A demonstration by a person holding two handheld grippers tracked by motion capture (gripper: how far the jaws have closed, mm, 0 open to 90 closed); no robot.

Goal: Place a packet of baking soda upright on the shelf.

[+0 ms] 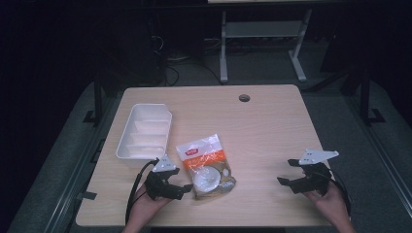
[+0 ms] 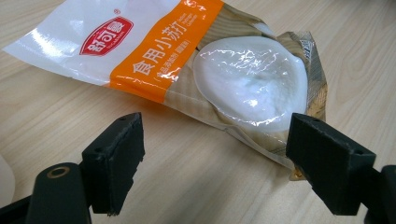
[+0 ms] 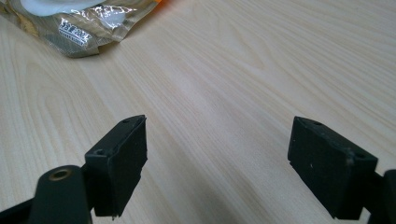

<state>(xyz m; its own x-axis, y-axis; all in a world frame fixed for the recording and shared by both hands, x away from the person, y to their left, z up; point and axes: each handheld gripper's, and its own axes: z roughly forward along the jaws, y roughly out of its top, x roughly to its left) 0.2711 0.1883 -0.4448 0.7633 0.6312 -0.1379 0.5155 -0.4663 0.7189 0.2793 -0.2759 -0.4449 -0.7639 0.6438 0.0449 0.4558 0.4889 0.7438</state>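
1. The packet (image 1: 206, 167), a crinkly plastic bag with a white top, an orange band and a bulging white lump at its lower end, lies flat on the worktop (image 1: 272, 126) just ahead of the left gripper (image 2: 215, 154), whose fingers (image 2: 116, 158) stand wide apart with nothing between them.
2. In the left gripper view the packet's lumpy end lies just beyond the right-hand finger, its corner touching or nearly touching that finger.
3. The right gripper (image 3: 217, 158) rests well apart from the packet, its fingers (image 3: 119, 161) also spread and empty over bare wood.
4. A white divided tray (image 1: 145, 131) sits beyond the left gripper's fingers, near the packet's top edge.
5. The step in hand looks like the approach to a grasp: next, the left fingers should probably slide forward around the packet's edge and close.
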